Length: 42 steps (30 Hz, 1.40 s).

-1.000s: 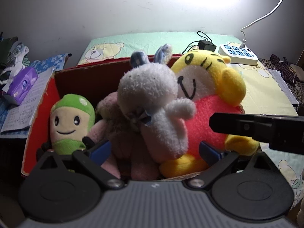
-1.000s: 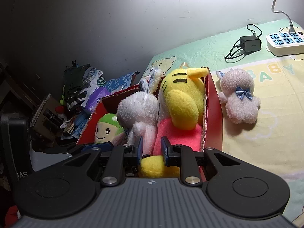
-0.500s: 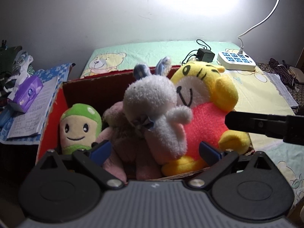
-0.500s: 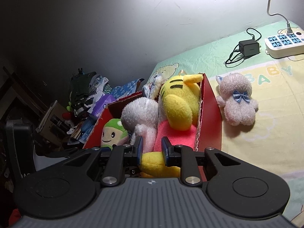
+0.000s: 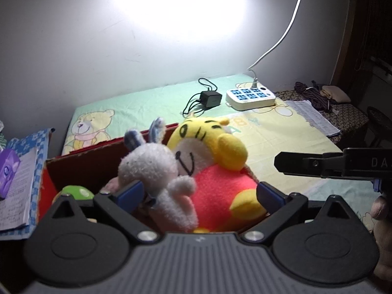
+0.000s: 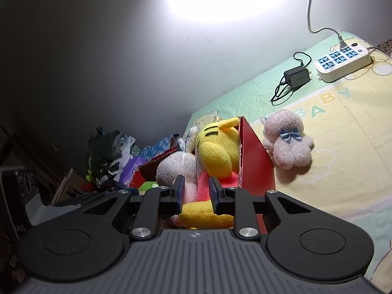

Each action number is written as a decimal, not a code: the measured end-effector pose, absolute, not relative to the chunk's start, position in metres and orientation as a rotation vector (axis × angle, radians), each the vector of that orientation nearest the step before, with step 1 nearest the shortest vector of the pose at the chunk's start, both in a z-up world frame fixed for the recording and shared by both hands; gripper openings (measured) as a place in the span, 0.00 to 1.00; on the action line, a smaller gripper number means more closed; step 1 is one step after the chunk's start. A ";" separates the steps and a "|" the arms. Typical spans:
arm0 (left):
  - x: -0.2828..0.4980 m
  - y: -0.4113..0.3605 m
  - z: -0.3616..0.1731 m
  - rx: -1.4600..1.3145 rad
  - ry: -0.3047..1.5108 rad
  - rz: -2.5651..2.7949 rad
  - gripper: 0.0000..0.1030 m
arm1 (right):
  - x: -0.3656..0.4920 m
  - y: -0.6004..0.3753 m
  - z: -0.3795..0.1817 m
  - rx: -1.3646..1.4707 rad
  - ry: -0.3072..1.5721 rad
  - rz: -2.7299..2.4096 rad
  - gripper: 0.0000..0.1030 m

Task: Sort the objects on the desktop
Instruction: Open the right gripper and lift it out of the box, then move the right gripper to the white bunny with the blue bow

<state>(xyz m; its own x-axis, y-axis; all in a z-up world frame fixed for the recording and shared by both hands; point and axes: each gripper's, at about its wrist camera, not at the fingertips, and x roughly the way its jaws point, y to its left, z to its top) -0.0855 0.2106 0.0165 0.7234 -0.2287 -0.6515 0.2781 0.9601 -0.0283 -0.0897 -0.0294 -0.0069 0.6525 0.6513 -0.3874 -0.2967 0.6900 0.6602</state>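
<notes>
A red cardboard box [image 5: 80,161] [image 6: 254,161] holds several plush toys: a yellow tiger in a red shirt [image 5: 215,166] [image 6: 215,152], a white rabbit [image 5: 152,169] [image 6: 174,166], a green-capped doll [image 5: 76,192] [image 6: 148,185]. My left gripper [image 5: 196,193] is open and empty, pulled back above the box's near side. My right gripper [image 6: 196,192] has its jaws narrowly apart with nothing between them, above the box's near end; it shows from the side in the left wrist view [image 5: 330,165]. A pink plush with a blue bow [image 6: 286,142] lies on the cloth right of the box.
A white power strip [image 5: 250,95] [image 6: 343,61] and a black charger with cable [image 5: 208,98] [image 6: 294,78] lie at the back by the wall. Papers and a purple tissue pack [image 5: 8,169] sit left of the box. Cluttered shelves [image 6: 105,156] are far left.
Both grippers have pulled back and risen from the box, so the toys look smaller and lower. The green doll is now mostly hidden behind my left gripper.
</notes>
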 end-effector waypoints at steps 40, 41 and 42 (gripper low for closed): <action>-0.012 0.020 -0.067 -0.012 0.847 -0.046 0.94 | 0.094 -0.167 -0.129 0.677 1.053 0.796 0.26; -0.012 0.020 -0.069 -0.014 0.850 -0.044 0.94 | 0.099 -0.162 -0.131 0.668 1.058 0.813 0.27; -0.011 0.020 -0.072 -0.013 0.855 -0.041 0.94 | 0.104 -0.156 -0.133 0.653 1.063 0.832 0.28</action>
